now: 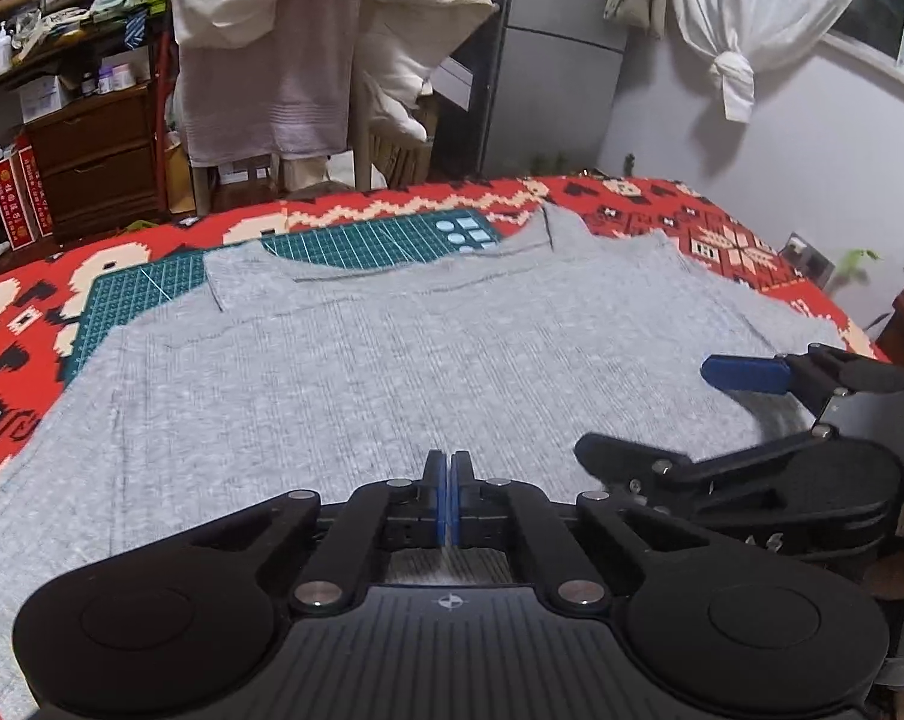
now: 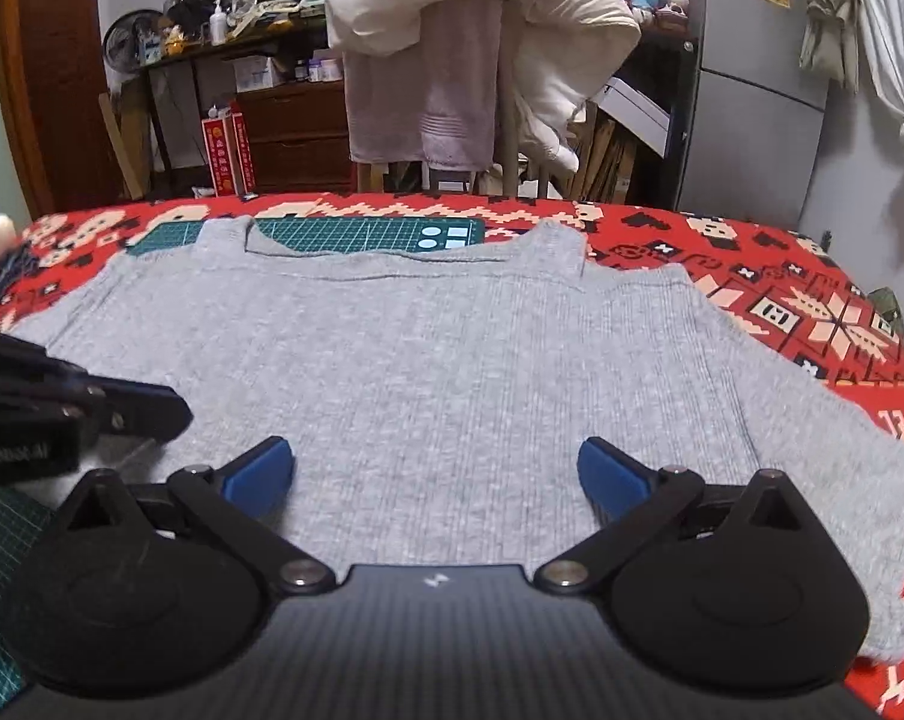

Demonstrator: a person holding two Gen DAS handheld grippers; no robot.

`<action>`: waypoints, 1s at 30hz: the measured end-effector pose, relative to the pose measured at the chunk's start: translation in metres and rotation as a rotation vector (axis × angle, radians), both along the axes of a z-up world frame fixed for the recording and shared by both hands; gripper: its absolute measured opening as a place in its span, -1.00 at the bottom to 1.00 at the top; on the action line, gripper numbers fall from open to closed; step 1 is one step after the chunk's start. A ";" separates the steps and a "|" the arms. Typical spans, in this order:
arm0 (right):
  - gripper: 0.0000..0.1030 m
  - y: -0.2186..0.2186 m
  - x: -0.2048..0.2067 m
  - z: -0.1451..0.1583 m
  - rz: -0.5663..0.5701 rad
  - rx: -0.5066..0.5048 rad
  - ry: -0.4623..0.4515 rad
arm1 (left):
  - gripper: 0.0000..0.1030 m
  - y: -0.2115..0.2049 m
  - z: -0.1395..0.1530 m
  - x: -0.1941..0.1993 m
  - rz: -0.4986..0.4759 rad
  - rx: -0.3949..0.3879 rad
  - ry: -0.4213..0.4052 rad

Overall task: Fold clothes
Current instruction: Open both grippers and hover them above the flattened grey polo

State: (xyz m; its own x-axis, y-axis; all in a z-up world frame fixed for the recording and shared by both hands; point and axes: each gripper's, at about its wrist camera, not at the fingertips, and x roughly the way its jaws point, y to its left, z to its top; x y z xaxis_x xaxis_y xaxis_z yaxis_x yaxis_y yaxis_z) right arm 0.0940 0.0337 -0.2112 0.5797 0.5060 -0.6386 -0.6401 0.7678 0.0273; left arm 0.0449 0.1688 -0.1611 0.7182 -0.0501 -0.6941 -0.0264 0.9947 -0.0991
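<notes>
The left gripper [image 1: 450,498] points forward, level, its blue pads pressed flat together with no gap. The right gripper [image 2: 437,471] sits just to the right of the left gripper, close beside it, jaws spread wide, blue fingertips [image 2: 601,468] far apart and angled forward, nothing between them.

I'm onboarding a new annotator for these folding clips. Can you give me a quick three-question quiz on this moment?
1. True or false: the left gripper is open.
2. What lies under the neckline of the grey ribbed top? A) green cutting mat B) towel C) book
3. Fill in: the right gripper is ____, its fingers spread above the top's near part.

Key: 1 false; 2 A; 3 open
</notes>
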 end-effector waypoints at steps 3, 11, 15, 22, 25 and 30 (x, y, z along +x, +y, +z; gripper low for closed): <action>0.99 0.000 -0.001 -0.001 0.002 0.000 -0.003 | -0.97 0.001 0.000 0.000 0.001 -0.005 0.000; 0.99 -0.001 0.000 -0.001 0.007 0.001 -0.003 | -0.97 0.002 0.000 -0.020 -0.014 0.014 -0.008; 0.99 0.000 0.001 0.000 0.007 0.001 -0.002 | -0.98 0.001 0.009 -0.031 -0.035 -0.003 -0.036; 0.99 -0.001 0.001 0.000 0.009 0.002 -0.002 | -0.98 0.002 0.017 0.004 -0.013 -0.051 -0.055; 0.99 -0.001 0.001 0.000 0.009 0.002 -0.002 | -0.98 -0.001 0.014 0.019 -0.012 -0.052 -0.048; 0.99 -0.001 0.001 0.000 0.009 0.002 -0.002 | -0.97 0.000 0.007 0.032 -0.016 -0.063 -0.023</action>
